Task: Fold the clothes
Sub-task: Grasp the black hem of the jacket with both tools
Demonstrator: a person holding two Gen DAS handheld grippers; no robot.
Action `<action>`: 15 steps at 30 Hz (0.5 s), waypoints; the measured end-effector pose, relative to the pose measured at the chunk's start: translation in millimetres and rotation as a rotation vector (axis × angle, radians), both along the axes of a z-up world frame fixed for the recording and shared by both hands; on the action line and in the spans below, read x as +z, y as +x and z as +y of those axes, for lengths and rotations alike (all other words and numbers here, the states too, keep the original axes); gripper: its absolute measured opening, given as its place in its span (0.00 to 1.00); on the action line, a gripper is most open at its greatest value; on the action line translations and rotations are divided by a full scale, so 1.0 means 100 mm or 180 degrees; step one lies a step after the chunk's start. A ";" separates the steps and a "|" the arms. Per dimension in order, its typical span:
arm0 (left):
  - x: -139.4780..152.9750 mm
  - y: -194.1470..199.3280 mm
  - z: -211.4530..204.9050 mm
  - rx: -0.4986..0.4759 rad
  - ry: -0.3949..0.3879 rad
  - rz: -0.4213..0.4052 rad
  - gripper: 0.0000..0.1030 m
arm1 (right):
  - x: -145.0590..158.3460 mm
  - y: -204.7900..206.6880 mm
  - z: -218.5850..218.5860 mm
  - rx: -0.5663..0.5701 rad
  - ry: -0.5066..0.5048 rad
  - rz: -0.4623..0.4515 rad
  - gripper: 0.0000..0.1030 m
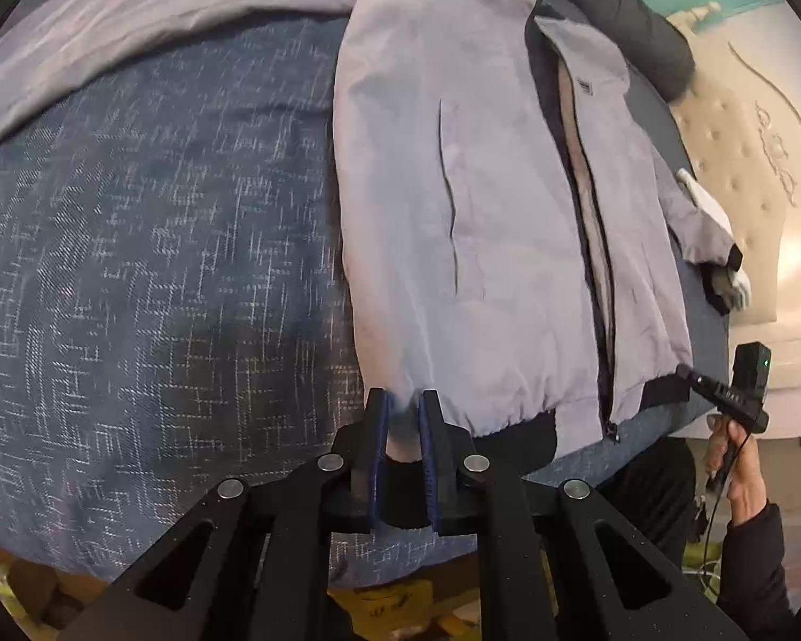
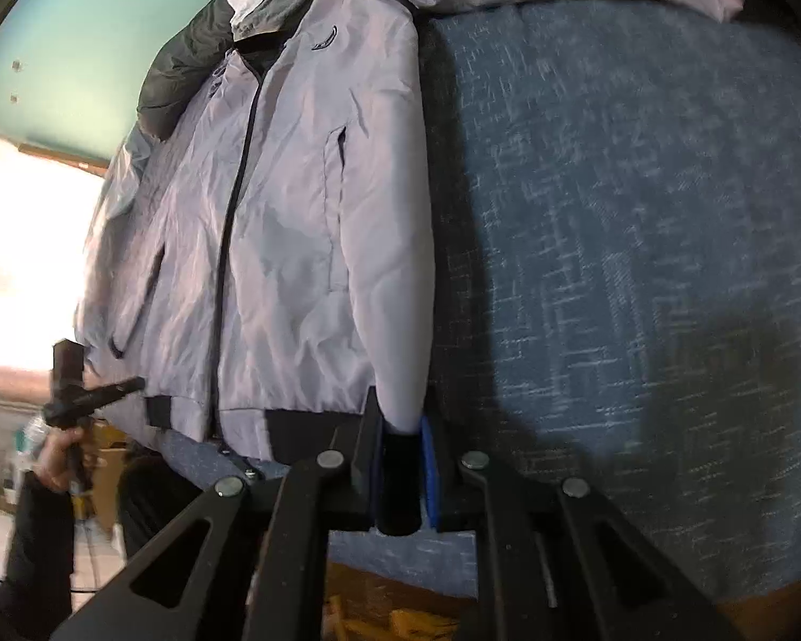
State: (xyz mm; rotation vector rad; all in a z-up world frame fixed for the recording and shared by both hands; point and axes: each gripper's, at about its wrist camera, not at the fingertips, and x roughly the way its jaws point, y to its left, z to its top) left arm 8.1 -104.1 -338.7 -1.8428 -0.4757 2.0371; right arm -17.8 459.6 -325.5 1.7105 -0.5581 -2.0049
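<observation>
A light grey zip-up jacket [image 1: 486, 224] lay front-up on a bed covered in blue fabric with a white crosshatch weave [image 1: 149, 278], its dark hem band facing the near edge of the bed. One sleeve was folded straight down along the jacket's side, and its dark cuff sat between the blue-padded fingers of the left gripper [image 1: 403, 427], which were pinched onto it. In the right wrist view, the right gripper [image 2: 400, 443] was likewise clamped on a dark cuff [image 2: 399, 475] at the end of a grey sleeve [image 2: 400, 294] lying along the jacket's edge.

Each view also showed a person's hand at the bed's edge: in the left wrist view, a hand [image 1: 731, 464] in a dark sleeve holding a black device with a green light [image 1: 747, 379] near the hem. A dark puffy garment [image 1: 630, 16] lay beyond the jacket's collar, and a pale grey sheet [image 1: 149, 16] was bunched along the far side of the bed. A cream tufted headboard [image 1: 753, 171] stood beside the bed under a teal wall [image 2: 107, 37].
</observation>
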 end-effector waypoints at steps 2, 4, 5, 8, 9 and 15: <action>-0.04 0.00 -0.01 -0.0028 -0.0016 -0.0020 0.15 | -0.01 -0.01 -0.02 0.0042 -0.0017 -0.0048 0.24; -0.09 0.01 0.00 -0.0046 -0.0023 -0.0066 0.27 | 0.01 -0.02 -0.04 0.0067 0.0030 -0.0024 0.48; -0.13 0.01 0.00 -0.0049 -0.0014 -0.0093 0.30 | 0.01 -0.02 -0.05 0.0073 0.0047 -0.0004 0.52; -0.21 0.01 0.03 -0.0066 0.0028 -0.0133 0.31 | 0.01 -0.02 -0.09 0.0090 0.0094 0.0061 0.52; -0.23 0.02 0.04 -0.0077 0.0039 -0.0133 0.31 | 0.02 -0.02 -0.10 0.0095 0.0110 0.0083 0.51; -0.18 0.03 0.14 -0.0216 -0.0065 -0.0022 0.16 | 0.05 -0.01 -0.17 0.0153 0.0195 0.0226 0.13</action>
